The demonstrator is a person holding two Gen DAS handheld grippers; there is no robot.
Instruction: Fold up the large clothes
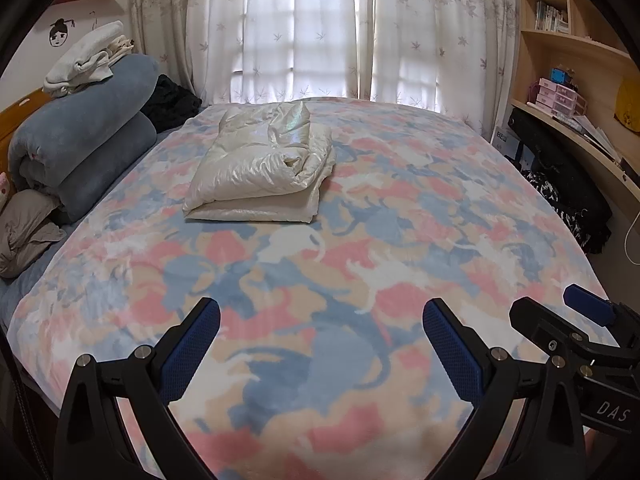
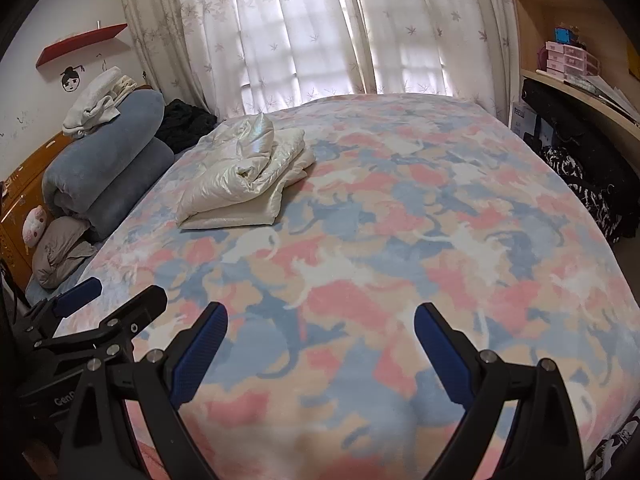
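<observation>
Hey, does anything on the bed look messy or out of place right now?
Only slightly. The cream jacket lies folded on the bedspread, but a bunched part sticks up on top, so the bundle isn't flat. Both grippers are open, clear of it.

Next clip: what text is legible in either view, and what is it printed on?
"DAS": on the right tool body, seen from the left wrist view.
"Gen", then cut off: on the left tool body, seen from the right wrist view.
Book spines and the box under the shelf: too blurred.

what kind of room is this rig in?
A home bedroom, most likely: a bed under a patterned blanket, rolled blue bedding at the headboard, a curtained window and bookshelves.
</observation>
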